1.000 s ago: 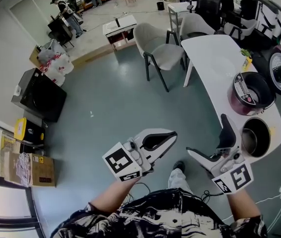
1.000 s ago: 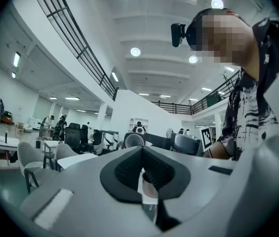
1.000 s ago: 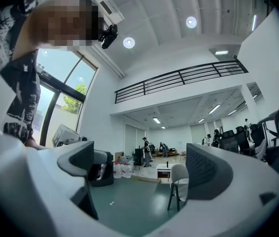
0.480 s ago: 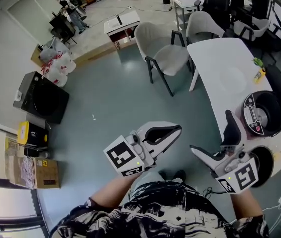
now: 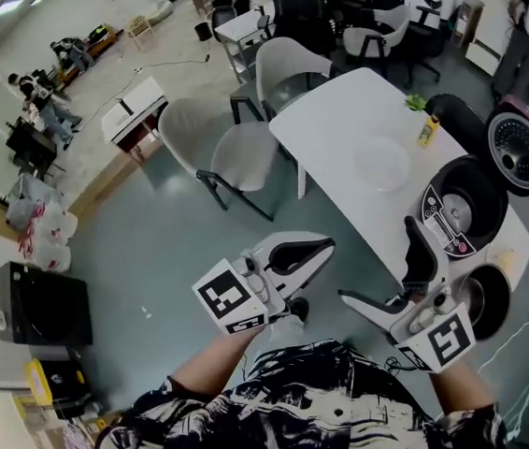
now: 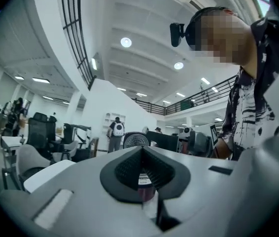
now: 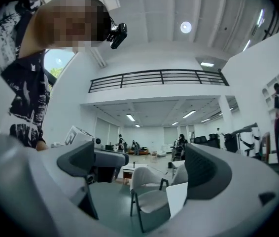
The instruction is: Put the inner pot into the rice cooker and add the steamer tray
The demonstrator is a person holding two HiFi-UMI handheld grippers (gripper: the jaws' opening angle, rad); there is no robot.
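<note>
We stood by the white tabletop (image 5: 339, 129). On it sat the rice cooker (image 5: 461, 215), lid (image 5: 524, 138) open, and just beside it, nearer us, the inner pot (image 5: 485, 299), outside the cooker. A pale round dish (image 5: 381, 164) lay farther along. Our right gripper (image 5: 386, 265) hovered near the pot, jaws wide and empty. Our left gripper (image 5: 325, 248) hung over the floor (image 5: 152, 241), jaws pressed together.

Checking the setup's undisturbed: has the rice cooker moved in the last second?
No. The rice cooker still sits on the table beside the inner pot; only the view turned.
</note>
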